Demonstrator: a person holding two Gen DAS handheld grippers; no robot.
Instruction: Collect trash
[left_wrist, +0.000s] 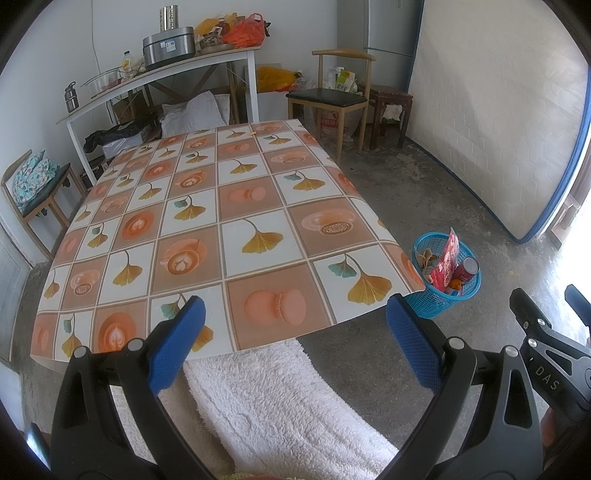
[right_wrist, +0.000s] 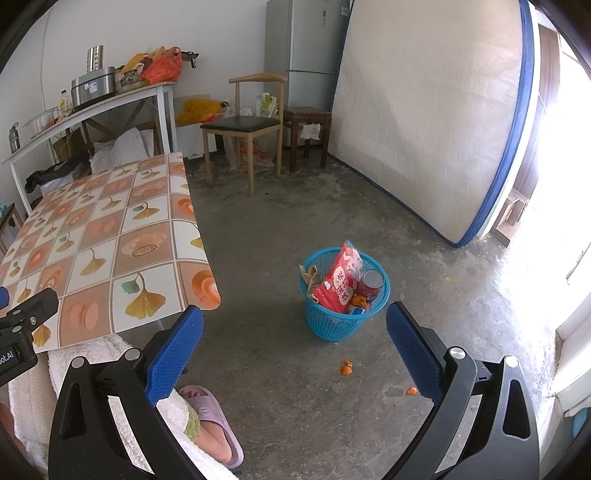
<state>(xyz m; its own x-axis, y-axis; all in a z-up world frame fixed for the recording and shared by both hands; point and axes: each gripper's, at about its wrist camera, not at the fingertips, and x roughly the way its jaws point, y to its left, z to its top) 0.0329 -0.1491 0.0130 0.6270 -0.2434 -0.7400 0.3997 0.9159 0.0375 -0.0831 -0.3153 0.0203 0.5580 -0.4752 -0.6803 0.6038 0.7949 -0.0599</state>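
Blue plastic mesh basket on floor, 12 o'clock of your right gripper, holds red snack bag, red can. Patterned surface bare. Orange peel scraps left at 6 o'clock of basket. Both your grippers released, left gripper included.

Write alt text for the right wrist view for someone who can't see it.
An open right claw points at a blue basket on the concrete floor, holding a red snack bag and a can. Two orange scraps lie on the floor nearer the camera; a patterned table stands left.
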